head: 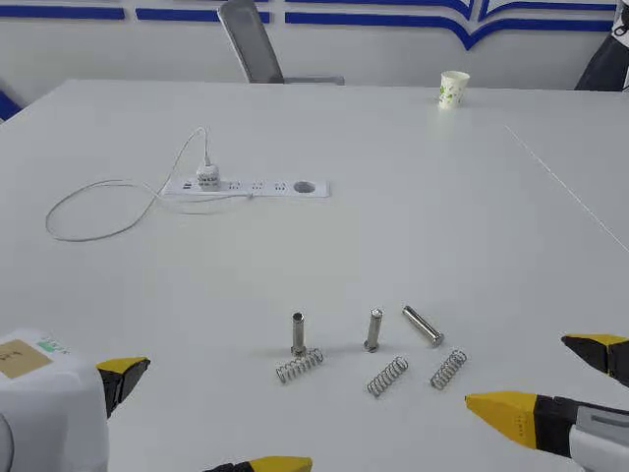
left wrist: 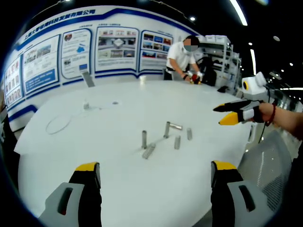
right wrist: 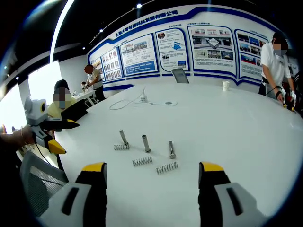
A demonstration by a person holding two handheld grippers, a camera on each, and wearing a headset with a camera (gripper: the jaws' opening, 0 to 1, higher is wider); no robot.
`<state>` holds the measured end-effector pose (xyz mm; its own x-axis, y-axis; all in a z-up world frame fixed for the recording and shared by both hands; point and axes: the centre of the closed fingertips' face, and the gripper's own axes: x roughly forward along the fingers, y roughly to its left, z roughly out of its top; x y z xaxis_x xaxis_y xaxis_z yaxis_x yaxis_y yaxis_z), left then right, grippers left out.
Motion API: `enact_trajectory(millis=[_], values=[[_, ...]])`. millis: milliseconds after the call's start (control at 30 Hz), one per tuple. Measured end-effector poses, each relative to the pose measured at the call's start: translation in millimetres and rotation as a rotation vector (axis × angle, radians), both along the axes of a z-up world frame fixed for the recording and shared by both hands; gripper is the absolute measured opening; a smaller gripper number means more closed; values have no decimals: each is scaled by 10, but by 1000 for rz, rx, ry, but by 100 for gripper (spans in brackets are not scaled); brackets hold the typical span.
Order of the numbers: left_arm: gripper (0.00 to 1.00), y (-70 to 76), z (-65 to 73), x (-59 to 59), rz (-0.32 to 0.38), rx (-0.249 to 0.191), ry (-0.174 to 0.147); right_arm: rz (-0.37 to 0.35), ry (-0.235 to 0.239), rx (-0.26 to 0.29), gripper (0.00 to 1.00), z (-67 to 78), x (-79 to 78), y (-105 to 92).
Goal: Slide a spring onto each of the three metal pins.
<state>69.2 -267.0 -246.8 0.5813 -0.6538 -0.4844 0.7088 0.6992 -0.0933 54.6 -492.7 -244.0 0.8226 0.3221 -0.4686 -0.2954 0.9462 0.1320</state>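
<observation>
Head view: three metal pins sit near the middle of the white desk point(head: 413, 197). The left pin point(head: 298, 332) and middle pin point(head: 373, 328) stand upright; the right pin point(head: 423, 325) lies flat at a slant. Three springs lie loose on the desk on the near side of the pins, all off them: left spring point(head: 299, 365) just beside the left pin's base, middle spring point(head: 387, 376), right spring point(head: 448, 369).

The left tool point(head: 201, 413) is at the near left, jaws apart and empty, well left of the left spring. The right tool point(head: 515, 371) is at the near right, jaws wide apart and empty, near the right spring on its right.

On the far side: power strip point(head: 246, 187) with a white cable point(head: 98, 211), paper cup point(head: 453, 88), chair point(head: 257, 44).
</observation>
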Motion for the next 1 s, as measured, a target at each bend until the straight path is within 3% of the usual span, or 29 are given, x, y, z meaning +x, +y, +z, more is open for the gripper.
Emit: enact_trajectory(millis=[367,1000], values=[[97,-28,-46,17,-2,-6,6,11,1,-17,71,-44,244,0],[95,-117,-80,54,-14,-10,-16,24,14,-56,50,-242,660,-81]])
